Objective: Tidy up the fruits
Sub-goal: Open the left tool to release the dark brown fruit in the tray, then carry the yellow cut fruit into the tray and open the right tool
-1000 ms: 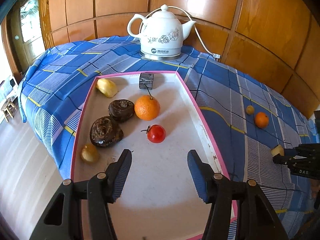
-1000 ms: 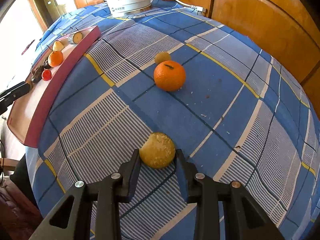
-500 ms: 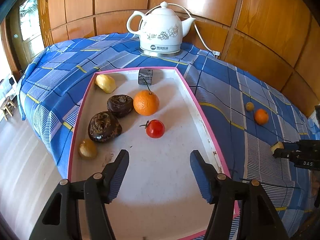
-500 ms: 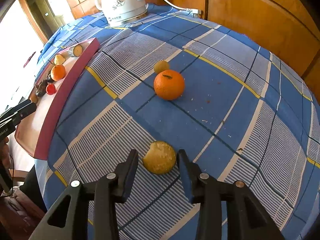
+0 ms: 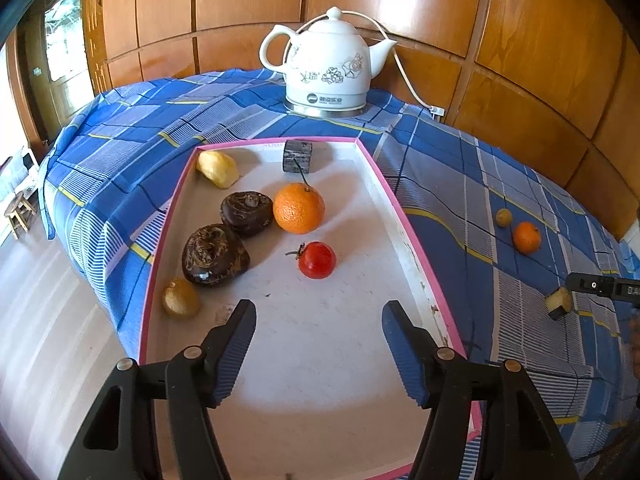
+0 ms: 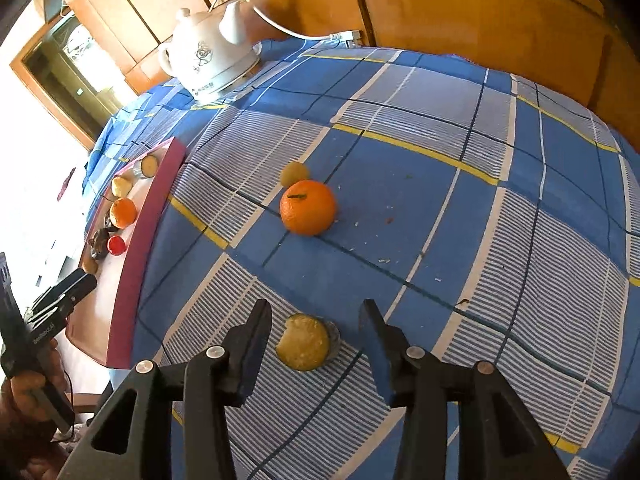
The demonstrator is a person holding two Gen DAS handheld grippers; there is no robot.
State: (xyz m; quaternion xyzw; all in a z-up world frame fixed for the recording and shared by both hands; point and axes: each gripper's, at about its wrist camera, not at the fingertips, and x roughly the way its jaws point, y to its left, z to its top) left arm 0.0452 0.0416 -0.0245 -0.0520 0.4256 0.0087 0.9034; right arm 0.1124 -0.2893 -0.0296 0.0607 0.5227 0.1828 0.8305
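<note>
- Right gripper (image 6: pixel 316 326): unclenched, jaws just widened, straddling a cut yellow fruit piece (image 6: pixel 303 343) on the blue checked cloth (image 6: pixel 420 216) without pressing it.
- Left gripper (image 5: pixel 318 330): unclenched and empty above the pink-rimmed tray (image 5: pixel 408 216).
- On the cloth beyond: orange (image 6: pixel 307 208), touching a small yellow fruit (image 6: pixel 294 173).
- In the tray: another orange (image 5: pixel 299 208), tomato (image 5: pixel 317 259).

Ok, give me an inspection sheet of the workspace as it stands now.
Surface: blue checked cloth.
Job's things: pink-rimmed tray holds an orange, a tomato, two dark fruits and three yellowish pieces; on the cloth, a second orange, a small yellow fruit and a cut piece.
Clutter: crumbs on the cloth.
Grippers: left gripper open over the tray, empty; right gripper has just been opening, cut piece between its jaws, untouched.
Cables: white cord from kettle.
Surroundings: wood panelling.
</note>
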